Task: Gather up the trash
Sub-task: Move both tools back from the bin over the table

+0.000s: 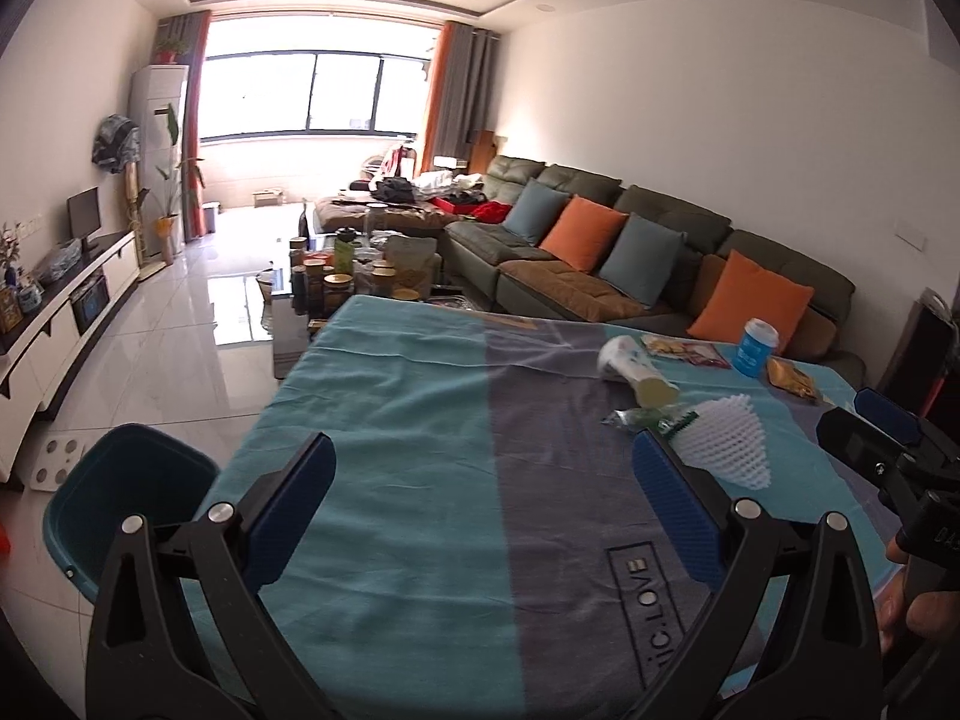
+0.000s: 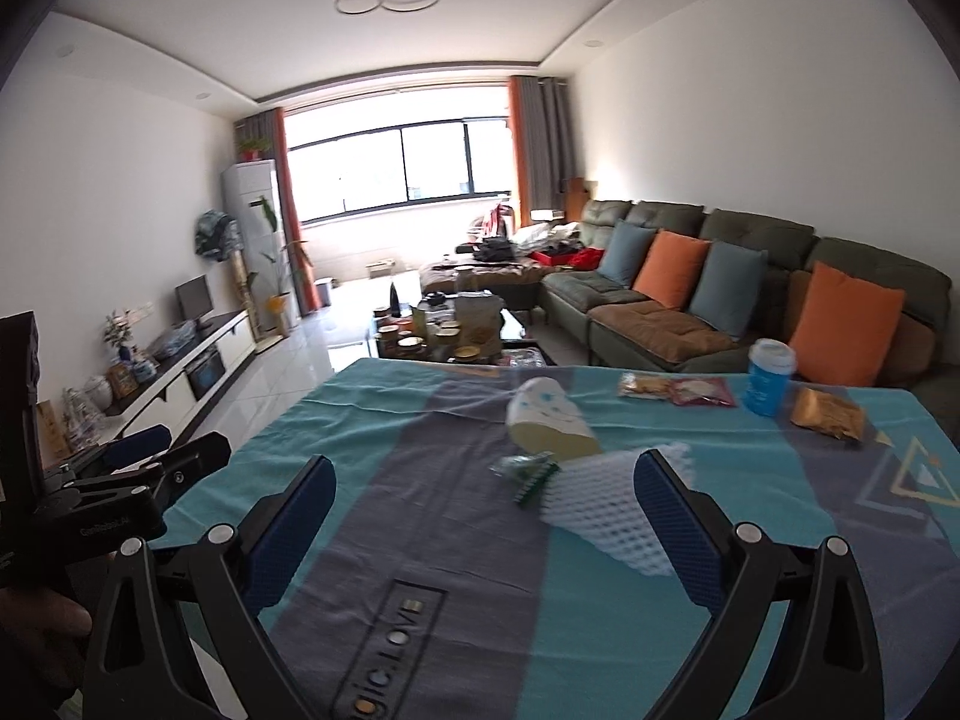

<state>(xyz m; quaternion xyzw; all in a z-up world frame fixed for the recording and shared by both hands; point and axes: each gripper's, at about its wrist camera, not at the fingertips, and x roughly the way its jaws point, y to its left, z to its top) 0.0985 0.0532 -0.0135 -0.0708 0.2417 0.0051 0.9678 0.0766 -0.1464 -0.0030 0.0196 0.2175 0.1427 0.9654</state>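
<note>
Both my jaws stand wide apart, holding nothing, above the table [image 1: 420,420]. Foam net [image 2: 606,510], wrapper [image 2: 528,474] and tipped cup [image 2: 552,426] lie ahead; bin [image 1: 120,492] sits left.

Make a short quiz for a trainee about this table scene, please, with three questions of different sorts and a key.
1. True or false: the left gripper is holding the white foam net.
2. Which item stands upright? A. blue cup B. white paper cup C. foam net
3. Fill in: the teal bin sits beside the table's ___ edge.

Key: 1 false, both grippers are open and empty; 2 A; 3 left.
</note>
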